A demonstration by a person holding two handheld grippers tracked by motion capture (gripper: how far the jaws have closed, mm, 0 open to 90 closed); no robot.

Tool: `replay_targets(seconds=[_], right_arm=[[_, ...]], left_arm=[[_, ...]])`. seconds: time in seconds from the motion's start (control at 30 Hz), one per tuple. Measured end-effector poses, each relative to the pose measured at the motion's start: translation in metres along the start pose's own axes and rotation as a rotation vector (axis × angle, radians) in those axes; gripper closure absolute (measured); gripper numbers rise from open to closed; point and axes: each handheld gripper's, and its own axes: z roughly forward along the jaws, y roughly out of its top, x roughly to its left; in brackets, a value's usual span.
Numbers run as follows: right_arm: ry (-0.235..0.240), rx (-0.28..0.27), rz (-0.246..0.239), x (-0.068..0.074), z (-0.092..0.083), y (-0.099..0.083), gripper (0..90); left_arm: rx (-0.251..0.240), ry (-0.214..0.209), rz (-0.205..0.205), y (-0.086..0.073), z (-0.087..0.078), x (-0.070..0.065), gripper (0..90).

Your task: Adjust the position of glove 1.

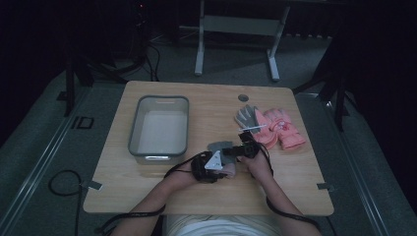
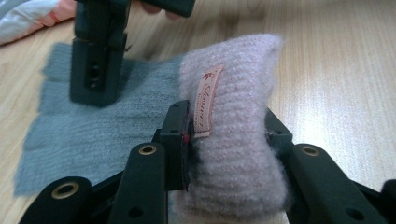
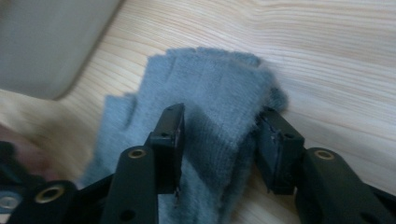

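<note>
A knit fingerless glove lies on the wooden table (image 1: 295,177), with a grey body (image 1: 219,146) and a pale pink ribbed cuff (image 2: 233,140) that carries a small label (image 2: 208,100). My left gripper (image 2: 229,128) is shut on the cuff, whose knit bulges between its pads. In the high view this gripper (image 1: 225,168) is at the table's middle front. My right gripper (image 3: 219,128) is at the glove's finger end (image 3: 210,88), shut on a bunched fold of grey knit. One of its fingers (image 2: 93,79) stands on the grey part. From above, the right gripper (image 1: 228,152) points left.
A grey plastic bin (image 1: 158,147) stands left of the hands, and its corner (image 3: 46,42) is near the right gripper. At the back right lie a grey glove (image 1: 246,117) and pink gloves (image 1: 285,130). A round cable hole (image 1: 243,97) marks the far edge.
</note>
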Motion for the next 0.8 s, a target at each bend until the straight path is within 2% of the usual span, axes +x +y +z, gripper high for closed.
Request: replay_targets(seconds=[0.03,0.17,0.27,0.37,0.43,0.5,0.6,0.8], right_arm=[[0.016,0.002,0.009,0.000,0.001,0.001,59.6],[0.032,-0.005,-0.011,0.007,0.006,0.005,64.1],[0.007,-0.008,-0.057,0.017,0.007,0.010,71.0],[-0.040,-0.005,-0.099,0.025,0.004,0.011,73.2],[-0.041,-0.020,-0.115,0.026,-0.001,0.011,73.7],[-0.023,-0.030,-0.109,0.027,-0.009,0.012,74.0],[-0.027,-0.046,-0.142,0.032,-0.019,0.013,74.3],[-0.015,-0.088,-0.165,0.037,-0.035,0.019,74.4]], left_arm=[[-0.003,-0.004,-0.005,0.000,0.000,0.001,63.2],[-0.003,-0.008,-0.011,-0.001,0.000,0.001,63.7],[0.005,-0.002,-0.011,0.000,-0.002,0.001,63.8],[-0.004,0.004,-0.026,-0.002,-0.003,-0.001,64.1],[0.004,0.016,-0.026,0.000,-0.005,-0.003,64.6],[0.033,0.029,0.011,0.005,-0.008,-0.005,65.2],[0.046,0.027,0.029,0.014,-0.013,-0.004,65.7],[0.037,0.020,0.034,0.029,-0.030,0.003,66.0]])
